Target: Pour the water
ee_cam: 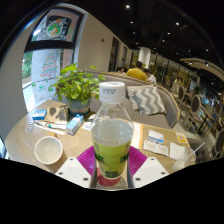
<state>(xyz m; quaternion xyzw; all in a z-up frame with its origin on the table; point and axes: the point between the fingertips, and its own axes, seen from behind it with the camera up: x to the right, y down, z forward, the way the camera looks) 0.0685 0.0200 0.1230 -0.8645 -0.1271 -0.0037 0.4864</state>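
Note:
A clear plastic bottle (112, 128) with a white cap and green liquid stands upright between my fingers, held above a round wooden table (140, 128). My gripper (112, 165) is shut on the bottle's lower half, and the pink pads (88, 158) press on both its sides. A white cup (48, 150) stands on the table to the left of the bottle, a little beyond my left finger.
A potted green plant (78, 86) stands at the back of the table. Books and papers (58, 118) lie to its left, a leaflet (160, 141) to the right. A chair with a zigzag cushion (147, 98) stands beyond the table.

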